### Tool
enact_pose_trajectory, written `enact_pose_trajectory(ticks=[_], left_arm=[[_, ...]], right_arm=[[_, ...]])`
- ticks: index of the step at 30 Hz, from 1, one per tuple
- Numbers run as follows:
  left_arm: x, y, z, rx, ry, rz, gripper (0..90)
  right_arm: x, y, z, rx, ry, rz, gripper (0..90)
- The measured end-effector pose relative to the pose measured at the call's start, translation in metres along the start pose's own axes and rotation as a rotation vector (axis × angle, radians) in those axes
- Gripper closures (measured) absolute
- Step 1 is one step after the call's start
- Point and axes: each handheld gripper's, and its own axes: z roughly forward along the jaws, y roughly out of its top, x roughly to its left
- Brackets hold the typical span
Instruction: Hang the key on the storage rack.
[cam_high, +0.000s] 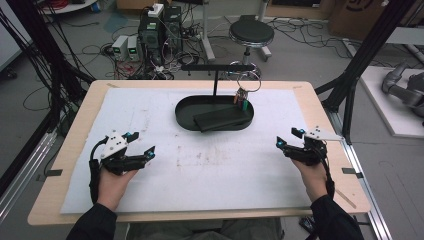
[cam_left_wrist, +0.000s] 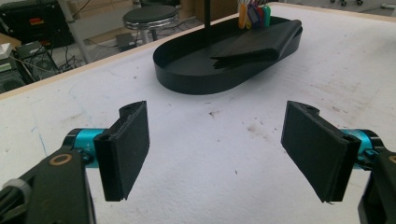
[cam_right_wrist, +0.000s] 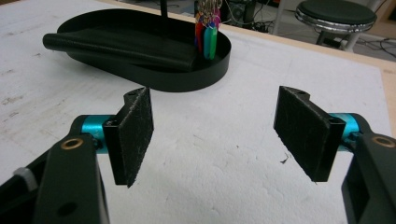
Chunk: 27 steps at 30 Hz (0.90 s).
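Both grippers wide open, empty — left gripper (cam_high: 141, 146) near the surface's left edge, right gripper (cam_high: 290, 139) near its right. Black tray (cam_high: 186, 120) by far edge, long axis left-right, roughly equidistant.

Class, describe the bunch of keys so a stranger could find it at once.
Start at the black oval tray at the table's far middle. At its right end, beside a folded black wallet, the bunch of keys hangs from a stand: the only brightly coloured thing there.
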Motion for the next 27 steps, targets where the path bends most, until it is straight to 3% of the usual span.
enact_pose_trajectory(ticks=[5, 7, 27], left_arm=[[-0.002, 0.004, 0.003, -0.002, -0.009, 0.024, 23.7], [-0.003, 0.005, 0.004, -0.004, -0.01, 0.026, 23.7], [-0.005, 0.005, 0.008, -0.001, -0.022, 0.029, 23.7]], right_arm=[[-0.006, -0.004, -0.004, -0.019, 0.032, 0.057, 28.8], [-0.007, -0.009, -0.005, -0.056, 0.04, 0.044, 28.8], [-0.009, -0.012, -0.001, -0.025, 0.065, 0.034, 27.0]])
